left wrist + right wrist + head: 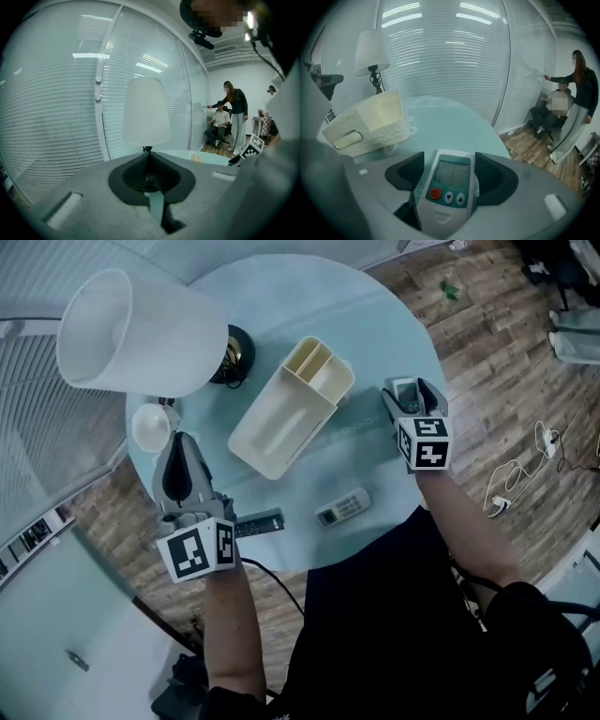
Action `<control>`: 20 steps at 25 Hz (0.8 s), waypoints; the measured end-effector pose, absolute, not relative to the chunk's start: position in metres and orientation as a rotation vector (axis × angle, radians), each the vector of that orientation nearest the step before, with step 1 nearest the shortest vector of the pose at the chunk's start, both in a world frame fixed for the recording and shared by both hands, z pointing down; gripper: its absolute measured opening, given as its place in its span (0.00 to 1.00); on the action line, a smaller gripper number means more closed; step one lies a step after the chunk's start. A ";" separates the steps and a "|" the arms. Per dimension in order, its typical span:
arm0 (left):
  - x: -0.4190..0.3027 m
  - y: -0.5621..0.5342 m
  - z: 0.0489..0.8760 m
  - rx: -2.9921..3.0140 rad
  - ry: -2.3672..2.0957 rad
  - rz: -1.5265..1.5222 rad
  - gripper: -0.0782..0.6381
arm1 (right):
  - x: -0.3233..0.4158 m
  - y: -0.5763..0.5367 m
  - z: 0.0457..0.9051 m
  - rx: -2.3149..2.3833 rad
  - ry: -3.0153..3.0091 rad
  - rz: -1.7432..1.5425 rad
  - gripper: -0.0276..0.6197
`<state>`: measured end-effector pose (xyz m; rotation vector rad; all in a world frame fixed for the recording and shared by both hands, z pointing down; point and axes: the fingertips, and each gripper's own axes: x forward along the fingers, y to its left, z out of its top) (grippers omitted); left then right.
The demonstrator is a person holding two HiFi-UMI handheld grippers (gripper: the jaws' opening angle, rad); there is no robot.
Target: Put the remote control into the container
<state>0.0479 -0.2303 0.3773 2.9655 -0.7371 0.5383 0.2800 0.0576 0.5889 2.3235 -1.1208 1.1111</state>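
A cream container (281,423) with a divided far end lies empty at the table's middle; the right gripper view has it at left (370,124). My right gripper (410,390) (451,168) is at the table's right side, to the right of the container. Its jaws stand wide open. Between them lies a white remote (449,187) (409,397) with a display and a red button. A second white remote (342,507) and a black remote (260,523) lie near the front edge. My left gripper (178,451) (149,154) is shut and holds nothing, just left of the black remote.
A lamp with a white shade (141,334) (145,112) stands at the table's back left, with a small white bowl (150,426) beside it. White cables (525,474) lie on the wooden floor at right. Two people (574,103) are by the glass wall.
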 end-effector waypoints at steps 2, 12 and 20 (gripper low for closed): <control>0.044 -0.232 0.379 2.951 -0.758 0.539 0.11 | 0.282 0.058 0.594 2.309 -1.104 1.140 0.56; 0.030 -0.237 0.379 2.907 -0.828 0.509 0.11 | 0.287 0.060 0.596 2.276 -1.163 1.198 0.50; 0.026 -0.229 0.359 2.910 -0.878 0.457 0.11 | 0.264 0.034 0.558 2.225 -1.464 1.051 0.49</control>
